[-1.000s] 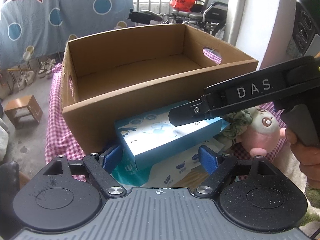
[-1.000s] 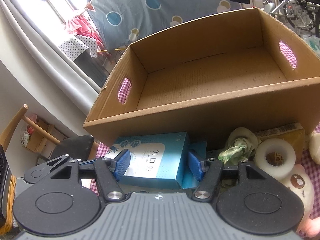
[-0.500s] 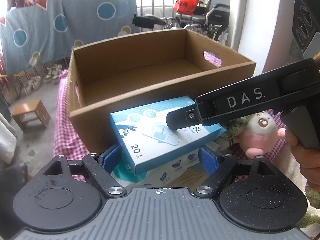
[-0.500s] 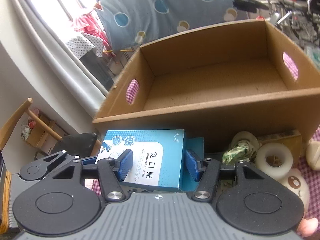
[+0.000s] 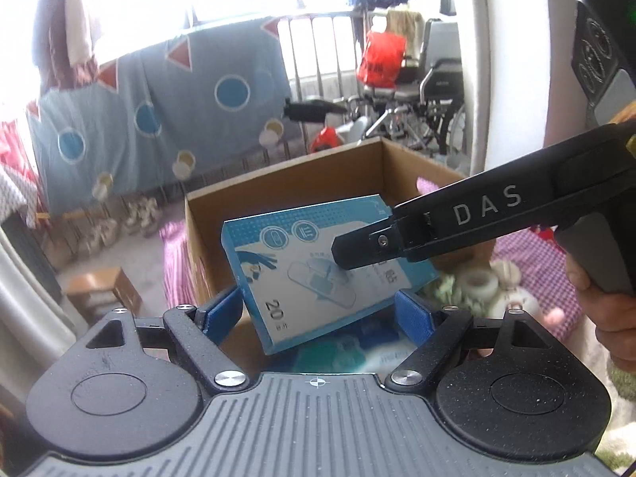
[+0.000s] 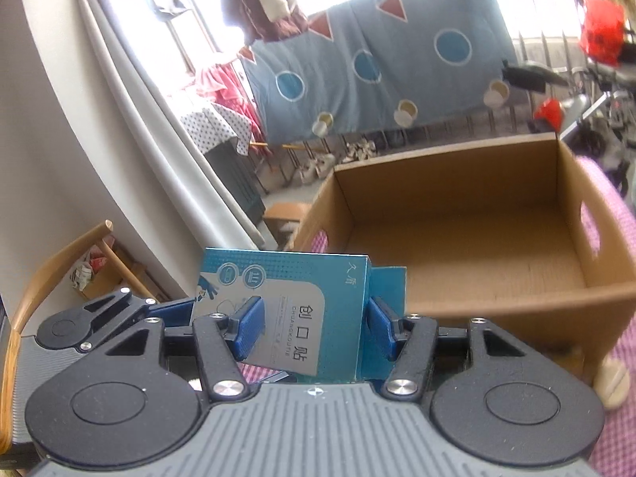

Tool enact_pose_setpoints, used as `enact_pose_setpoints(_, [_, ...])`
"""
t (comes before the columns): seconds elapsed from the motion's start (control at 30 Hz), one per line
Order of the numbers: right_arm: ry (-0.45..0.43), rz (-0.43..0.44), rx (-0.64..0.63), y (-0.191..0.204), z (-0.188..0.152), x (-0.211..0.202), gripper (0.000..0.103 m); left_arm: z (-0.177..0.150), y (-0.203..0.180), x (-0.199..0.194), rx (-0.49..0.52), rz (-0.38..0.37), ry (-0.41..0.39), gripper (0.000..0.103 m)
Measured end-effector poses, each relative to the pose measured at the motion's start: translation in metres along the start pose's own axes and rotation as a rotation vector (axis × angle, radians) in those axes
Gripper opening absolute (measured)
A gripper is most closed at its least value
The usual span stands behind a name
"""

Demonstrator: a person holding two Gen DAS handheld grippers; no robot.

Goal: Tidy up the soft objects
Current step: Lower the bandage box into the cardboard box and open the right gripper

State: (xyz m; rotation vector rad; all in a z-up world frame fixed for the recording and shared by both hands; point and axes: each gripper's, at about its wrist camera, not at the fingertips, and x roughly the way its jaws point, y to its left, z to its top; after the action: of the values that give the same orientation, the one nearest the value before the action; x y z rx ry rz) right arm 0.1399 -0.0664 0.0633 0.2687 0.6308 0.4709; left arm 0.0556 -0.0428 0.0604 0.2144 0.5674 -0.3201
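The blue box (image 6: 306, 314) sits tilted between the blue pads (image 6: 248, 328) of the right gripper (image 6: 314, 330), which pinch it by its two long sides, its printed face turned up toward the camera; in the left wrist view the same box (image 5: 318, 274) hangs in the air in front of the carton, its near end low and its far end raised, with the right gripper's black finger (image 5: 369, 244) lying across its top; the left gripper (image 5: 318, 316) sits just below and before the box, its pads (image 5: 411, 314) spread wide on either side of the box's near corner, and whether they touch it cannot be told; a hand (image 5: 604, 310) grips the right tool's handle at the right edge; under the box lies a pale blue pack (image 5: 357, 351), blurred; to the right, on the pink checked cloth (image 5: 548, 262), sit a white tape roll (image 5: 475, 284), a green crumpled thing (image 5: 441, 284) and a pink plush toy (image 5: 520, 304); behind them stands the open brown carton (image 6: 469, 238), bare inside, with an oval hand-hole in its right wall; farther off hang a blue sheet (image 5: 159, 119) with circles and triangles and a red bag (image 5: 381, 59) above a wheelchair (image 5: 429, 95).
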Motion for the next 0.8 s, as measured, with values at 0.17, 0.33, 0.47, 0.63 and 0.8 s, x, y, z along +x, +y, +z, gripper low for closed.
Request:
enact_pose_setpoints(0.17, [0.01, 0.012, -0.015, -0.012, 0.037, 0.014, 0.06, 0.028, 0.006, 0.011, 0.046, 0.009, -0.046, 0.085])
enact_pose_setpoints(0.33, [0.094, 0.016, 0.011, -0.041, 0.076, 0.055, 0.06, 0.057, 0.021, 0.046, 0.064, -0.001, -0.029, 0.085])
enact_pose_setpoints(0.47, [0.179, 0.025, 0.051, -0.071, 0.103, 0.102, 0.06, 0.072, 0.035, 0.086, 0.077, -0.007, 0.019, 0.085])
enact_pose_setpoints(0.63, [0.322, 0.035, 0.143, -0.112, 0.124, 0.174, 0.06, 0.083, 0.061, 0.147, 0.064, -0.014, 0.127, 0.085])
enact_pose_setpoints(0.8, [0.436, 0.02, 0.233, -0.146, 0.129, 0.234, 0.06, 0.088, 0.09, 0.206, 0.046, -0.039, 0.257, 0.084])
